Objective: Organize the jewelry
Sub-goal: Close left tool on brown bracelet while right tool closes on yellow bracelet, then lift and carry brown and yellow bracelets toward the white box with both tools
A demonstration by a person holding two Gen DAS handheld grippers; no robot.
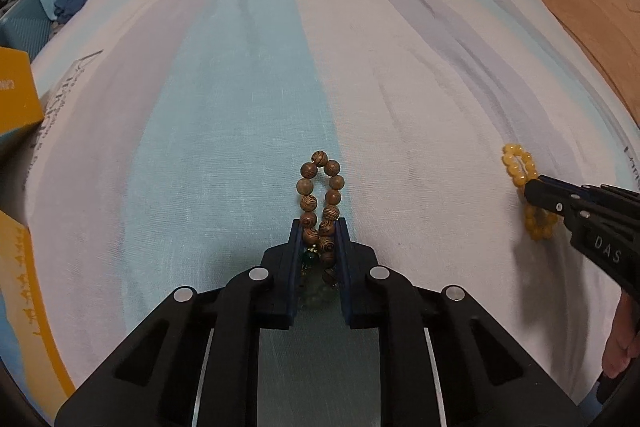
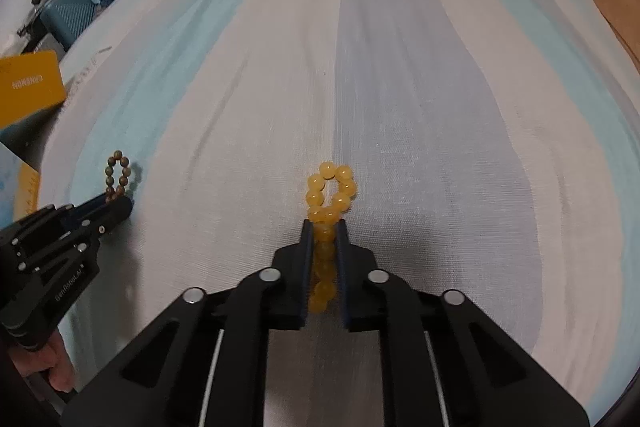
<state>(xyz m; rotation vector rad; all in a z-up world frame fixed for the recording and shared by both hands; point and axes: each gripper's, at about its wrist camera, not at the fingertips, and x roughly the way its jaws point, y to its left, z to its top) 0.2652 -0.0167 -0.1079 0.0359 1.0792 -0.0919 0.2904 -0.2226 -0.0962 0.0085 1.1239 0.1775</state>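
1. Carrying was the step in hand, as I judged it: each tool was pinching a beaded bracelet over the striped bed sheet (image 1: 248, 75), and neither bracelet had yet been put anywhere.
2. The left tool (image 1: 319, 227) was pressed in on the wooden bracelet (image 1: 320, 195), whose loop stuck out ahead of the tips; a few green beads (image 1: 310, 259) sat further back between the fingers.
3. The right tool (image 2: 324, 227) was squeezed onto the yellow bracelet (image 2: 330, 193), its loop likewise just ahead of the tips.
4. The next move probably called for bringing both to a holder. The yellow box (image 1: 16, 95), well off to the left of the left tool, looked a candidate, though I could not tell whether it was meant for jewelry.
5. Only the left wrist view showed the green beads, and the yellow bracelet hanging on both sides of the right tool's tip.
6. Only the right wrist view showed the left tool from the side, and the printed face of the box.
7. Whether either bracelet touched the sheet, I could not tell.
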